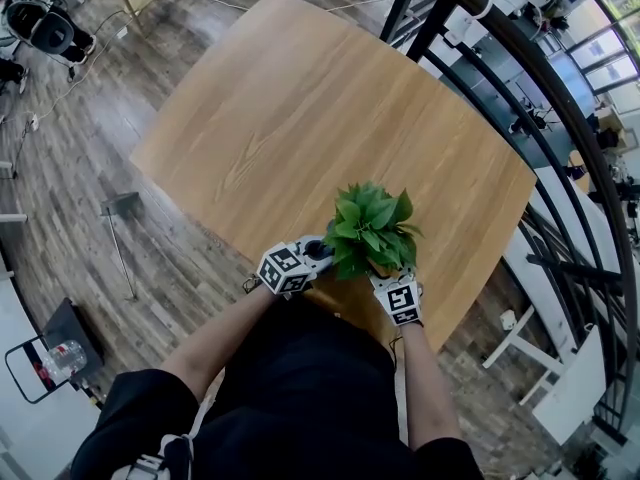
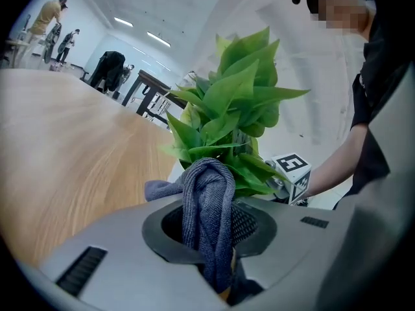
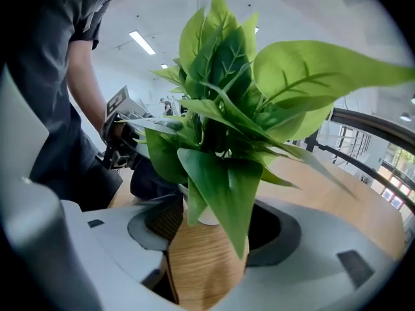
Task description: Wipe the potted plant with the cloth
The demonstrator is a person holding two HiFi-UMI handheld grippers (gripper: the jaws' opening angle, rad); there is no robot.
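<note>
A green leafy plant (image 1: pixel 372 230) in a wood-grain pot (image 3: pixel 204 264) is at the table's near edge. My right gripper (image 1: pixel 392 274) is shut on the pot, whose body fills the space between the jaws in the right gripper view, with leaves (image 3: pixel 227 109) rising above. My left gripper (image 1: pixel 318 253) is shut on a grey knitted cloth (image 2: pixel 207 212), which bunches up out of the jaws and touches the plant's (image 2: pixel 230 122) lower left leaves. The right gripper's marker cube (image 2: pixel 293 173) shows behind the plant in the left gripper view.
The wooden table (image 1: pixel 300 118) stretches away ahead and to the left. A dark curved railing (image 1: pixel 560 118) runs along the right. On the floor to the left stand a small metal stand (image 1: pixel 120 218) and a tray with a bottle (image 1: pixel 55 360).
</note>
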